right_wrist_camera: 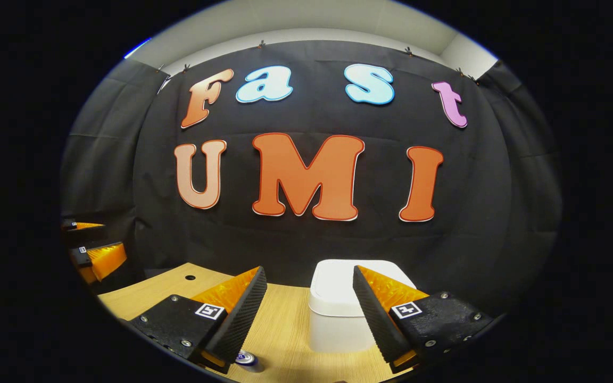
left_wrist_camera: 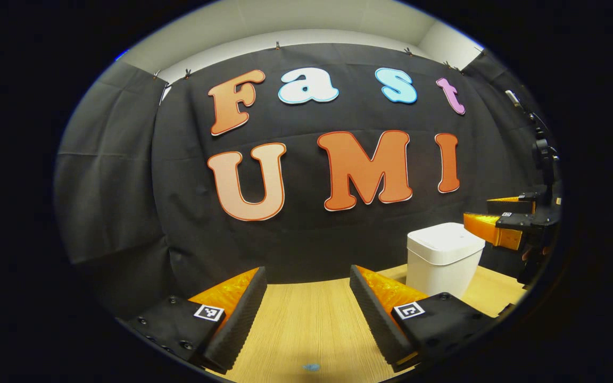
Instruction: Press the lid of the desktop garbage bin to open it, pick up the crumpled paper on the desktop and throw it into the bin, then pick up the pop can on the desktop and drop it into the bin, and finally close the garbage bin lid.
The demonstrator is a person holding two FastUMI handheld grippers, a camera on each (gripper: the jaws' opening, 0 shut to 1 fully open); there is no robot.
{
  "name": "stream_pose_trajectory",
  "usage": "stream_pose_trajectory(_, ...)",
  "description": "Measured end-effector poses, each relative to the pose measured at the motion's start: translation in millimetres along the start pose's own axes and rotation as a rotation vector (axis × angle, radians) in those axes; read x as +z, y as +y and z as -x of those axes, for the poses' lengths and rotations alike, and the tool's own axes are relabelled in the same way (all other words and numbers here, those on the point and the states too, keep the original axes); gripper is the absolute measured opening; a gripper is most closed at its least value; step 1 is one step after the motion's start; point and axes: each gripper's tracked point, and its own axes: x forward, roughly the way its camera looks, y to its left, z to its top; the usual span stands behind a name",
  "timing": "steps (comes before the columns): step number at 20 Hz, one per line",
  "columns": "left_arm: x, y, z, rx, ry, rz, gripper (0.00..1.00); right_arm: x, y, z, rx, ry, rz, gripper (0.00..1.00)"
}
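Note:
The white garbage bin (right_wrist_camera: 338, 314) stands on the wooden table with its lid down, straight ahead of my right gripper (right_wrist_camera: 309, 270) and a little below it. That gripper is open with nothing between its fingers. The top of the pop can (right_wrist_camera: 246, 358) peeks out beneath its left finger, near the lower edge. In the left gripper view the bin (left_wrist_camera: 442, 260) sits to the right on the table. My left gripper (left_wrist_camera: 307, 271) hangs open and empty over bare wood. The right gripper (left_wrist_camera: 478, 211) hovers open just right of the bin's lid.
The table (left_wrist_camera: 312, 319) runs back to the black cloth wall. A small round hole (right_wrist_camera: 190, 277) marks the tabletop at the left. The left gripper (right_wrist_camera: 112, 238) shows at the far left. A small blue spot (left_wrist_camera: 312, 367) lies on the wood near my left gripper.

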Motion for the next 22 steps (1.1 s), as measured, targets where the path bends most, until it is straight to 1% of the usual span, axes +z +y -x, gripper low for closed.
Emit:
stream_pose_trajectory(3,-2,-3,4,0.006,0.006,-0.008,0.97,1,-10,-4,-0.013,0.001,0.012,0.98)
stream_pose_trajectory(4,-3,-3,4,0.010,0.007,-0.014,1.00,1,-14,-6,-0.022,0.003,0.015,0.96)
stream_pose_trajectory(5,-3,-5,4,0.013,0.008,-0.018,1.00,-3,-20,-11,-0.037,0.015,0.022,0.95)
stream_pose_trajectory(7,-5,-6,5,0.017,0.013,-0.019,1.00,-9,-28,-17,-0.046,0.050,0.031,0.90)
stream_pose_trajectory(8,-5,-6,5,0.022,0.016,-0.021,1.00,-10,-33,-20,-0.050,0.056,0.027,0.82)
stream_pose_trajectory(9,-5,-7,6,0.028,0.019,-0.024,1.00,-10,-37,-23,-0.051,0.063,0.022,0.78)
stream_pose_trajectory(10,-5,-7,6,0.038,0.022,-0.026,1.00,-11,-42,-27,-0.058,0.069,0.017,0.71)
stream_pose_trajectory(11,-8,-5,7,0.047,0.026,-0.027,1.00,-14,-48,-30,-0.068,0.079,0.015,0.67)
stream_pose_trajectory(12,-8,-4,6,0.054,0.031,-0.027,1.00,-16,-50,-34,-0.067,0.091,0.013,0.59)
stream_pose_trajectory(13,-9,-4,7,0.062,0.037,-0.027,1.00,-15,-53,-38,-0.067,0.095,0.011,0.54)
stream_pose_trajectory(14,-10,-4,7,0.069,0.043,-0.029,1.00,-14,-56,-43,-0.070,0.097,0.010,0.41)
stream_pose_trajectory(15,-12,-5,6,0.076,0.048,-0.032,1.00,-15,-62,-46,-0.075,0.099,0.011,0.35)
stream_pose_trajectory(16,-12,-6,5,0.082,0.052,-0.033,1.00,-16,-66,-50,-0.077,0.104,0.010,0.21)
stream_pose_trajectory(18,-13,-10,3,0.088,0.061,-0.036,1.00,-18,-69,-56,-0.070,0.114,0.003,0.08)
stream_pose_trajectory(20,-13,-14,4,0.096,0.065,-0.040,1.00,-21,-76,-63,-0.067,0.124,0.006,0.02)
stream_pose_trajectory(22,-13,-18,3,0.103,0.065,-0.045,1.00,-27,-79,-68,-0.067,0.135,0.012,0.02)
